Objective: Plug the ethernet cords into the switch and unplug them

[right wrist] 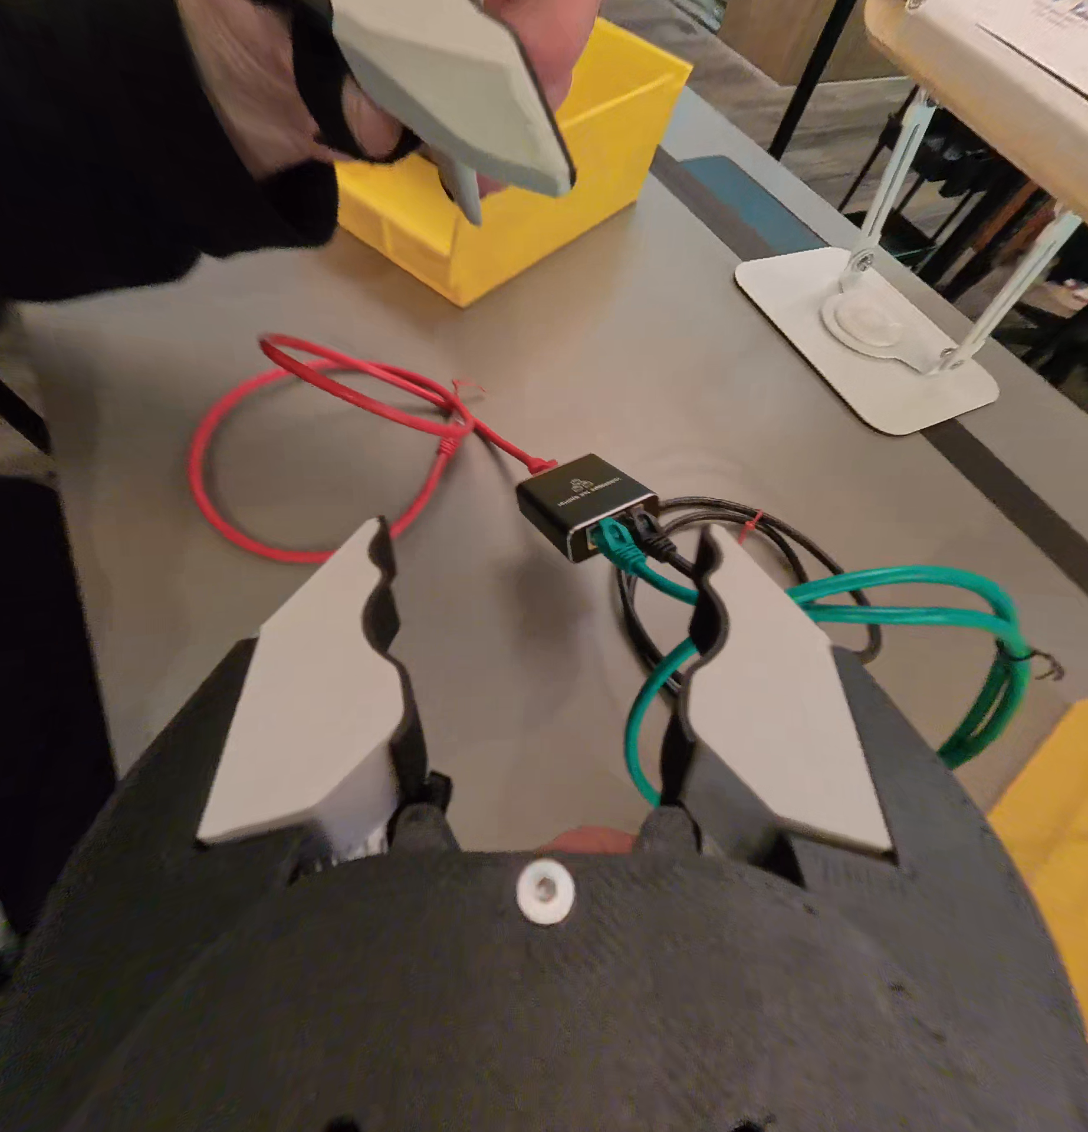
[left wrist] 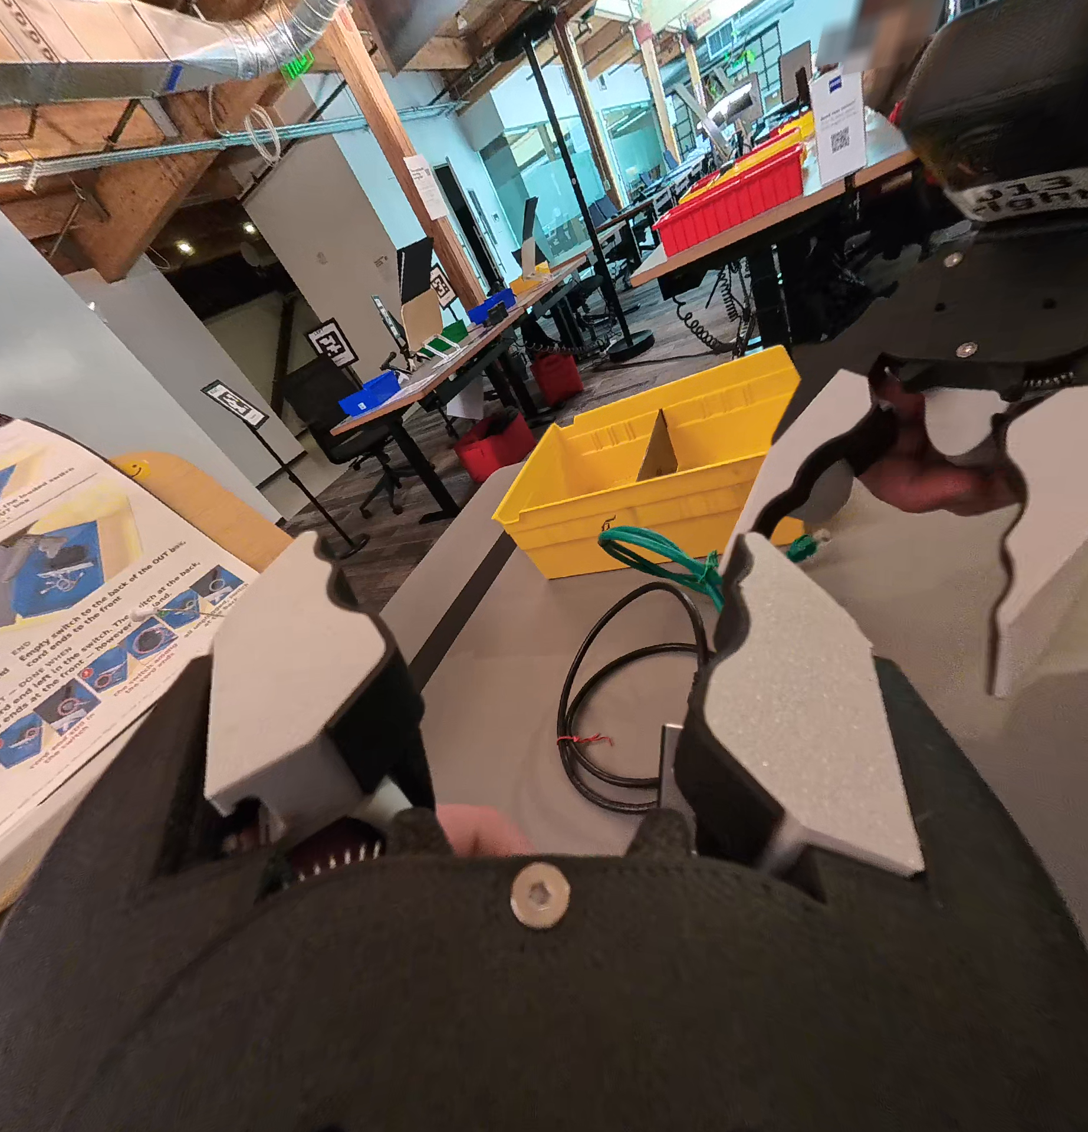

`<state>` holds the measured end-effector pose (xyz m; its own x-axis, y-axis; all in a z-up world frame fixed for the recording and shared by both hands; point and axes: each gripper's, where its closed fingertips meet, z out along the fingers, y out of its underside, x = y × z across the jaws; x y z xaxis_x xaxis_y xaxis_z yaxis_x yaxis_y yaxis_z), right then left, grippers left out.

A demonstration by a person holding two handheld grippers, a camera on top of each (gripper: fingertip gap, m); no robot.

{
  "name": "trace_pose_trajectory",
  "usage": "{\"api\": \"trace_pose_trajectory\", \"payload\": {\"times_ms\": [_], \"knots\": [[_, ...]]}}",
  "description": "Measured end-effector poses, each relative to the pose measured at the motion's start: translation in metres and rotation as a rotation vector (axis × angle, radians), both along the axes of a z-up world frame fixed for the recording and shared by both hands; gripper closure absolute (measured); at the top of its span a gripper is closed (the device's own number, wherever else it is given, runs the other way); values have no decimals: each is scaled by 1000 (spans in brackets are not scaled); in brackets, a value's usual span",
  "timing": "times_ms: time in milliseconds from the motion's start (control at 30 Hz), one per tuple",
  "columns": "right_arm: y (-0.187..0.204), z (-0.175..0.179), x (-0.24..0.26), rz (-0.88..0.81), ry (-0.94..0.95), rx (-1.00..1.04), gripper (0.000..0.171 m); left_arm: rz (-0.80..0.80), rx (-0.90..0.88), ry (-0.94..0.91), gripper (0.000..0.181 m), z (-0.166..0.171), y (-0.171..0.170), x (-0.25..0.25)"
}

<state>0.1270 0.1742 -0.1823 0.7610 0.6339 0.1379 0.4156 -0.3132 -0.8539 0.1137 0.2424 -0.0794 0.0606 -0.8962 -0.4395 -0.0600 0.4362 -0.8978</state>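
Three round cords (red, green, black) enter boxy metal switch (right wrist: 586, 505).

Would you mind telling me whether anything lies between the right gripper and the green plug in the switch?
Nothing visible does. The right gripper is open above bare table, and the green plug in the switch sits just ahead, towards its right finger. The black plug is seated close beside it.
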Motion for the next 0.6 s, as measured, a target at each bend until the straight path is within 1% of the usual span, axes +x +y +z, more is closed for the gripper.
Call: {"api": "trace_pose_trajectory", "payload": {"times_ms": [33,100,167,233,267,300,333,433,500,567,600], "knots": [[-3,3,-1,-9,39,-4,63,0,-3,-4,71,1,-1,0],[-8,5,0,-38,89,-15,52,-2,-1,-5,72,3,-3,0],[-16,-2,0,-49,118,-54,27,-9,-8,-7,70,5,-5,0],[-24,-11,-3,-46,130,-81,15,-22,-32,-18,70,7,-8,0],[-28,-15,-5,-39,135,-92,14,-28,-46,-24,69,9,-8,0],[-31,-16,-6,-37,136,-84,19,-27,-57,-25,68,10,-8,-1],[-32,-14,-6,-46,145,-63,24,-25,-63,-22,67,10,-8,-1],[-31,-4,0,-96,185,-19,26,10,-79,-19,64,10,-3,-1],[-30,2,3,-121,169,12,33,91,-93,-11,67,7,9,-1],[-30,12,3,-135,131,55,40,206,-97,19,70,1,26,-1],[-28,19,2,-143,111,88,40,275,-95,49,70,-5,35,-1]]}}
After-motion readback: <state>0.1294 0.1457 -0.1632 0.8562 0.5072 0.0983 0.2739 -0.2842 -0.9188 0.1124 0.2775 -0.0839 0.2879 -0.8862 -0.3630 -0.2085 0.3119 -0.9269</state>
